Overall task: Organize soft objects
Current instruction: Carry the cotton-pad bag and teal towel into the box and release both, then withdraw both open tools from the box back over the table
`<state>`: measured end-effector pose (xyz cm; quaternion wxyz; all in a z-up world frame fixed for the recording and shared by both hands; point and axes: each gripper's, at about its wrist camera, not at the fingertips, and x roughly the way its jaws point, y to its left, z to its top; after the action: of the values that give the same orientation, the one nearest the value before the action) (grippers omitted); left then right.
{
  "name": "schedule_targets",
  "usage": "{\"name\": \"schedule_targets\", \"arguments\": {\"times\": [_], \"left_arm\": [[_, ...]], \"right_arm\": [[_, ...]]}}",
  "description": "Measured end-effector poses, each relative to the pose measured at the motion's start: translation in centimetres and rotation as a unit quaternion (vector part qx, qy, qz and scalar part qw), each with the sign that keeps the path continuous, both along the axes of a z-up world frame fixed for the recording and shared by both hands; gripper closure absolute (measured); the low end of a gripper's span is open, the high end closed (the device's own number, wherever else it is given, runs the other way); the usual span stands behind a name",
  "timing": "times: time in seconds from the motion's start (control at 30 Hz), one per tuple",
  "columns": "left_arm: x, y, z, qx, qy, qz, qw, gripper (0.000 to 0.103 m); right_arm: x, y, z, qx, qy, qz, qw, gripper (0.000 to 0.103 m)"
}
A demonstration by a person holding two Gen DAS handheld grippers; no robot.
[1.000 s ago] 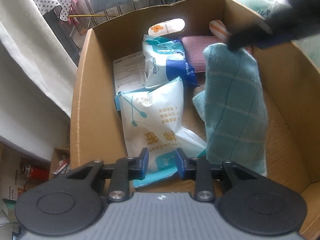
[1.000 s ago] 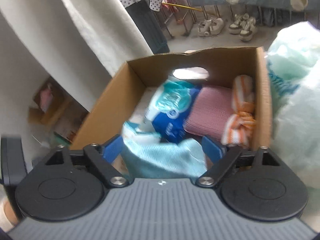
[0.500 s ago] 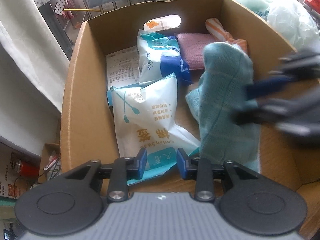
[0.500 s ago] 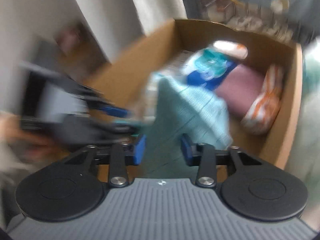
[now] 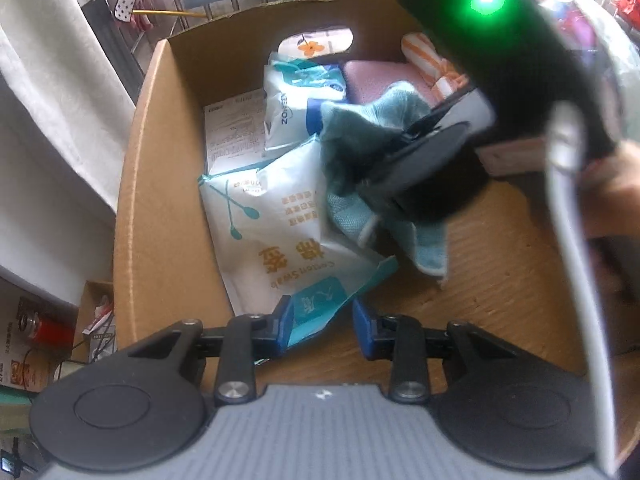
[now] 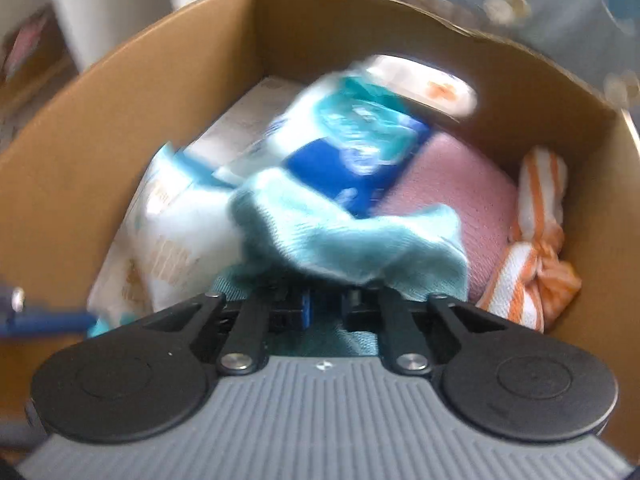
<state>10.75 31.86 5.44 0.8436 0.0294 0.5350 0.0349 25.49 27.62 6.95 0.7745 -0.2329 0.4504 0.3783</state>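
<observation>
- Left wrist view: cardboard box [image 5: 160, 200] holding cotton swab pack [image 5: 276, 232], blue-white wipes pack [image 5: 296, 108], pink cloth [image 5: 380, 76], orange-striped towel [image 5: 424, 56], printed sheet [image 5: 234, 136]. Left gripper [image 5: 322, 326] partly open, pack's corner between its pads. Teal towel [image 5: 360, 136] bunched mid-box.
- Right wrist view: right gripper [image 6: 324, 306] pinched tight on teal towel [image 6: 348, 240], inside the box [image 6: 80, 140] beside pink cloth [image 6: 460, 196].

My right claw [image 6: 324, 306] has its fingertips buried under the bunched teal towel [image 6: 344, 236], so I cannot see them. My own hand [image 5: 616, 196] is blurred and cut off at the edge, and my right claw's body hides part of the pink cloth [image 5: 376, 80].
</observation>
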Motion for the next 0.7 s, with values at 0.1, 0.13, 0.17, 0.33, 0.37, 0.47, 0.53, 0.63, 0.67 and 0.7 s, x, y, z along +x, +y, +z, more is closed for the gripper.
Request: {"name": "schedule_targets", "arguments": {"times": [0.1, 0.13, 0.17, 0.33, 0.37, 0.47, 0.53, 0.63, 0.67, 0.7], "left_arm": [[-0.2, 0.0, -0.1, 0.002, 0.000, -0.001, 1.0000, 0.069], [-0.2, 0.1, -0.2, 0.002, -0.001, 0.000, 1.0000, 0.069], [-0.2, 0.2, -0.2, 0.002, -0.001, 0.000, 1.0000, 0.069], [-0.3, 0.0, -0.1, 0.009, -0.002, 0.001, 1.0000, 0.069], [-0.3, 0.0, -0.1, 0.011, -0.003, 0.002, 0.9999, 0.069], [-0.6, 0.3, 0.4, 0.010, -0.009, 0.015, 0.9998, 0.077], [-1.0, 0.3, 1.0, 0.004, -0.015, 0.025, 0.9996, 0.078], [-0.7, 0.0, 2.5, 0.001, -0.036, 0.029, 0.9989, 0.081], [-0.2, -0.2, 3.0, 0.000, -0.045, 0.028, 0.9986, 0.081], [0.4, -0.6, 3.6, -0.001, -0.054, 0.029, 0.9981, 0.081]], "right_arm": [[0.6, -1.2, 1.7, 0.023, 0.056, -0.014, 0.998, 0.060], [0.8, -2.2, 2.6, 0.039, 0.066, -0.025, 0.997, 0.042], [0.6, -2.9, 3.1, 0.051, 0.068, -0.034, 0.996, 0.029], [0.1, -6.8, 6.8, 0.088, 0.052, -0.044, 0.994, 0.026], [0.5, -7.6, 7.1, 0.098, 0.049, -0.044, 0.993, 0.026], [-1.0, -11.7, 9.3, 0.140, 0.036, -0.028, 0.989, 0.028], [-1.6, -14.6, 9.8, 0.169, 0.020, -0.021, 0.985, 0.028], [-3.3, -19.3, 10.4, 0.192, 0.003, -0.039, 0.981, 0.029], [-3.9, -20.7, 10.3, 0.205, 0.008, -0.042, 0.978, 0.029], [-4.5, -22.0, 10.1, 0.215, 0.016, -0.042, 0.976, 0.029]]}}
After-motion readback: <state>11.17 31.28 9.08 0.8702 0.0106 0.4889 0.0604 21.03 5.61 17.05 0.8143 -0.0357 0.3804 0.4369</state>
